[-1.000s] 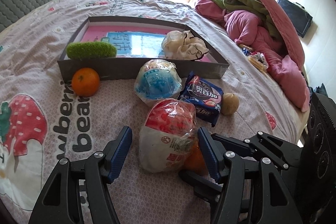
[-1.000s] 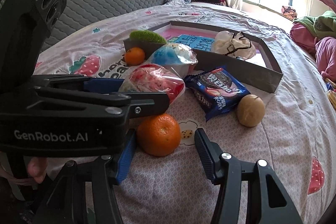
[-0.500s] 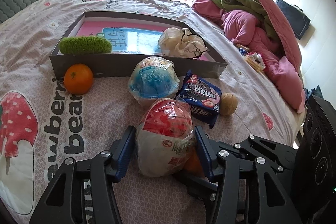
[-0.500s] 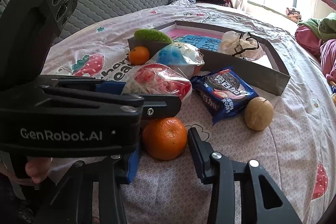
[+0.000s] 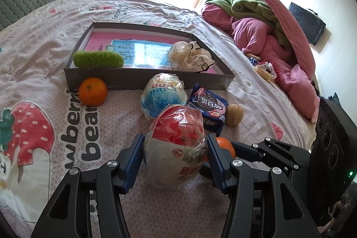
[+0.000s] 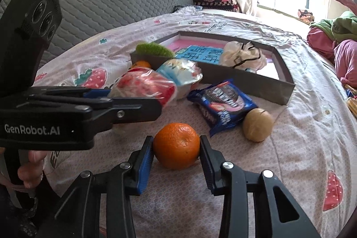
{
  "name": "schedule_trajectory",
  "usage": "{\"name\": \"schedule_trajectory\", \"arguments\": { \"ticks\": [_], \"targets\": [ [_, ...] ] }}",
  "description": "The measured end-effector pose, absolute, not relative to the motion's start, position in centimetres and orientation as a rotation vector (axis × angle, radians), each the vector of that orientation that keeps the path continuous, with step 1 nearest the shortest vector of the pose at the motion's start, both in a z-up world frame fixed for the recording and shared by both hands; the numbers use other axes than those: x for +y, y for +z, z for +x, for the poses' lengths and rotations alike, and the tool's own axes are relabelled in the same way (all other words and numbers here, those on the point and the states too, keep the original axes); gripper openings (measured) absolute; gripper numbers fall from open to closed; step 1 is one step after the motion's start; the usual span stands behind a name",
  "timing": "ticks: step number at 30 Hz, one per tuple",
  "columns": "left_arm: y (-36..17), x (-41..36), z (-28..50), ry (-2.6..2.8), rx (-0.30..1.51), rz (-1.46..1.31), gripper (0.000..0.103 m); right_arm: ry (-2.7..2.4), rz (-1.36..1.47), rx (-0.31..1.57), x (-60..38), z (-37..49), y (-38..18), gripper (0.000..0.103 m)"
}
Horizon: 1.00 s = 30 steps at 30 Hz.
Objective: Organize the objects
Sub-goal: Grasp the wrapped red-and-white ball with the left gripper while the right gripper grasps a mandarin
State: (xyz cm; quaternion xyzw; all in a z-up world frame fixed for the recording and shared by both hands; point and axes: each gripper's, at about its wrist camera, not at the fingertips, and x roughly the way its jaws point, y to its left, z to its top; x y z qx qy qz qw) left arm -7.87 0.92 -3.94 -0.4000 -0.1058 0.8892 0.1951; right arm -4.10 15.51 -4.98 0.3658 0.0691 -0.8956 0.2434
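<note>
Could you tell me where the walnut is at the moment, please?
The walnut lies on the bedspread right of the blue cookie packet, touching it, in front of the grey box's near corner; the left view agrees.

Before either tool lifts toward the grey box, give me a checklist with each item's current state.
1. Left tool closed on the red-and-white packet: ok, both pads press its sides.
2. Right tool closed on the near orange: ok, pads touch both sides.
3. Grips firm enough to lift: cannot tell.
4. Free space in the grey box: ok, the middle is open between the green brush and the crumpled white bag.
5. Tools clear of each other: not ok, the left tool's arm sits close beside the orange.
6. Blue packet out of the lifting path: not ok, it lies just ahead of the red one.
</note>
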Motion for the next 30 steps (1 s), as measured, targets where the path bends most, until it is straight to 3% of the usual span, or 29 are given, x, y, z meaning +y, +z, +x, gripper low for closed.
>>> {"name": "schedule_trajectory", "arguments": {
  "ticks": [30],
  "targets": [
    [-2.0, 0.4, -6.5, 2.593, -0.247, -1.009, 0.056, -2.566, 0.870, 0.162, 17.0, -4.1, -2.8, 0.041]
  ]
}}
